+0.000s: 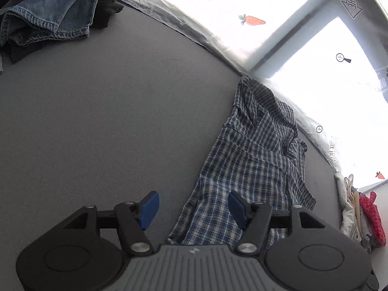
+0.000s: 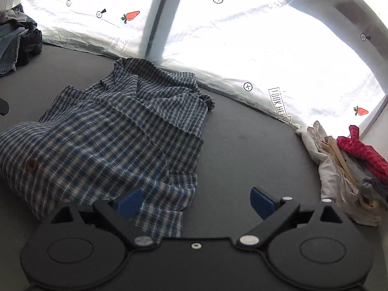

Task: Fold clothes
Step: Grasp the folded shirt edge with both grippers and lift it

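Observation:
A blue and white checked shirt (image 1: 254,155) lies crumpled on the grey table (image 1: 109,121), its collar end toward the window. My left gripper (image 1: 192,208) is open, just above the shirt's near left edge, with the fabric between its blue pads. In the right wrist view the shirt (image 2: 116,131) fills the left half, with a brown button showing. My right gripper (image 2: 196,202) is open over the shirt's near right corner; its left pad (image 2: 129,202) is over the fabric and its right pad (image 2: 262,202) is over bare table (image 2: 242,145).
A heap of denim and dark clothes (image 1: 51,12) lies at the far left of the table, also in the right wrist view (image 2: 17,43). A pile of white, beige, grey and red clothes (image 2: 351,165) sits at the right edge. A bright window with printed film (image 2: 242,36) lines the far side.

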A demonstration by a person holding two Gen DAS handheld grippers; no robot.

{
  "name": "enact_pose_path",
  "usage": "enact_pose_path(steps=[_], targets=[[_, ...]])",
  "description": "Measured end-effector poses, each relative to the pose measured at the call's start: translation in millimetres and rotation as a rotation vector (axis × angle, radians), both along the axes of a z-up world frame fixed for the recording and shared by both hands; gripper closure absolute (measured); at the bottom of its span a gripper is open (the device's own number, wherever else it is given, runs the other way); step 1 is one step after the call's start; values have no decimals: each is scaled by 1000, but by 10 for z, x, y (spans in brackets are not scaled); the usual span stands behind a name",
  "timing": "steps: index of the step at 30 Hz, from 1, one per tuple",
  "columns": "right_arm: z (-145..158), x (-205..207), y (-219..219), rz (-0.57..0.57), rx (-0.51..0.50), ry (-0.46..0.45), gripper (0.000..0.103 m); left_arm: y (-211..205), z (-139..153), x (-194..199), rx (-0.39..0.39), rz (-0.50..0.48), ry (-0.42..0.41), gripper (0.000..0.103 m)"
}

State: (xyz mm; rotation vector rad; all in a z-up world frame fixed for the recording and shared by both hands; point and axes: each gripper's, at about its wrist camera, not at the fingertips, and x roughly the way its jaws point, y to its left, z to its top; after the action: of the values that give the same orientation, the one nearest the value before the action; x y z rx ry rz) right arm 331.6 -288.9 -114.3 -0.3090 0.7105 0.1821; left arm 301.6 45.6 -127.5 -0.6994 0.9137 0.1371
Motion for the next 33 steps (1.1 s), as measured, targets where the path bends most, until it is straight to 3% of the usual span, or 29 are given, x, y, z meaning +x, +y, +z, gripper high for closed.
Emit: enact_pose_path(steps=[4, 9, 13, 15, 19, 24, 27, 29, 33], targets=[[-85, -122, -452, -189, 442, 205, 5, -24, -90, -225, -95, -7, 17, 35], [-388, -391, -1030, -432, 969, 357, 6, -13, -181, -384, -228, 9, 15, 33], [-782, -588, -1312, -655, 1437, 468, 20, 11, -282, -416, -336, 44, 8, 31], [-921, -618, -1309, -723, 1538, 506, 23, 18, -328, -390, -353, 81, 10, 31], [-984, -513, -1142, -728, 1508, 512, 37, 14, -480, -290, -408, 117, 33, 31], [-1032, -386, -1021, -758, 1526, 501, 45, -58, -589, -170, -441, 145, 36, 35], [-1030, -333, -1004, -775, 1469, 506, 79, -90, -580, -149, -433, 135, 12, 59], [-1005, -322, -992, -741, 1448, 480, 85, -109, -529, -143, -422, 105, -12, 86], [-895, -410, -1009, -715, 1462, 443, 93, -99, -375, -238, -439, 90, -55, 93]])
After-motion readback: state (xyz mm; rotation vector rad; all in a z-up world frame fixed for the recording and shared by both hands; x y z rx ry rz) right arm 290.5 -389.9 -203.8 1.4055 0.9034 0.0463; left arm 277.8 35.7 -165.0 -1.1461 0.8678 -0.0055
